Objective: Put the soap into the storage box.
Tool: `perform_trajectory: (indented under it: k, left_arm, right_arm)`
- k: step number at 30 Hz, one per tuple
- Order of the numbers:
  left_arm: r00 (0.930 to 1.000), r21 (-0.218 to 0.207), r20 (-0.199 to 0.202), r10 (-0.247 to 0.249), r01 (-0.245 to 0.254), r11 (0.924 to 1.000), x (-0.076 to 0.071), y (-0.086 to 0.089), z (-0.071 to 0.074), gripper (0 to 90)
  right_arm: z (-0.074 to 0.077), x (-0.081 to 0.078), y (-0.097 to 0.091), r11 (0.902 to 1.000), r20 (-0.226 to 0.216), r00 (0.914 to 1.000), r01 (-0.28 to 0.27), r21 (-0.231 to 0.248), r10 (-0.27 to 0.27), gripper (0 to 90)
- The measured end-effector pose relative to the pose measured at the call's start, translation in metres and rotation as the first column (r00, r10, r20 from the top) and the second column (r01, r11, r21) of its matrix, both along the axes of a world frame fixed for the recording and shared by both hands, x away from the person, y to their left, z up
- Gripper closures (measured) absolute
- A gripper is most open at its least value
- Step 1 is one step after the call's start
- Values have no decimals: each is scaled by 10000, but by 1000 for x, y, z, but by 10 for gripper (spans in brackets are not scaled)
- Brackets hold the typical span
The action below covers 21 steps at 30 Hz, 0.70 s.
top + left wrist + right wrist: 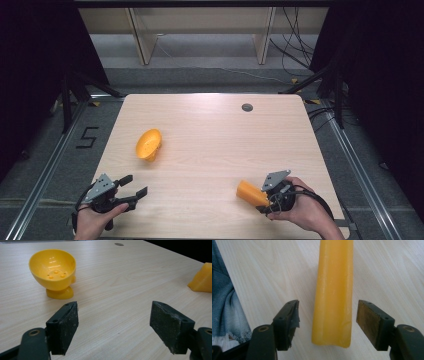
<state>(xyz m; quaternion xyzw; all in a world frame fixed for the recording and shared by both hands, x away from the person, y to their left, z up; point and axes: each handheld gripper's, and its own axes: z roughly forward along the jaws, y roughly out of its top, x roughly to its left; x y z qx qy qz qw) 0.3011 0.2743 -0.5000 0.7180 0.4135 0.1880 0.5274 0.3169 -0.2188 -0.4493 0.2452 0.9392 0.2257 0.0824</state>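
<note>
- The orange wedge (334, 295) lies on the surface (210, 150) at its near right, between the right tool's (327, 323) parted jaws, neither pad touching.
- To grip well, centre it, then close squarely across its 2 long flanks.
- The left tool (113, 327) gapes wide, holding nothing, near the yellow cup (53, 272).

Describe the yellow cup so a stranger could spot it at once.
Start at the wooden table and look to its left half, beyond the left hand-held gripper. The cup stands there alone, tipped on its short foot. Unlike the solid orange wedge at the right, it is hollow and round.
</note>
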Motion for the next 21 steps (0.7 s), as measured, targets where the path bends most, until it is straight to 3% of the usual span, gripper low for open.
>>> perform_trajectory:
  k: [2,7,15,20,21]
  left_arm:
    - [10000,-84,-41,20,-20,10000,0,0,0,225]
    - [10000,56,-43,-1,1,10000,0,0,0,228]
    - [9999,71,-122,-31,32,10000,0,0,0,229]
    - [9999,120,-83,-139,140,9998,0,0,0,230]
    - [9998,-111,-164,-112,111,9999,0,-1,-1,230]
  right_arm:
    - [-1,2,1,9998,89,9998,-180,-18,180,388]
    - [-3,3,2,9998,13,9998,203,-15,-203,450]
    - [-4,6,6,9996,239,9993,278,-85,-276,545]
    - [-6,6,7,9999,51,9999,148,31,-148,614]
    - [-6,6,7,9999,52,9999,134,26,-134,615]
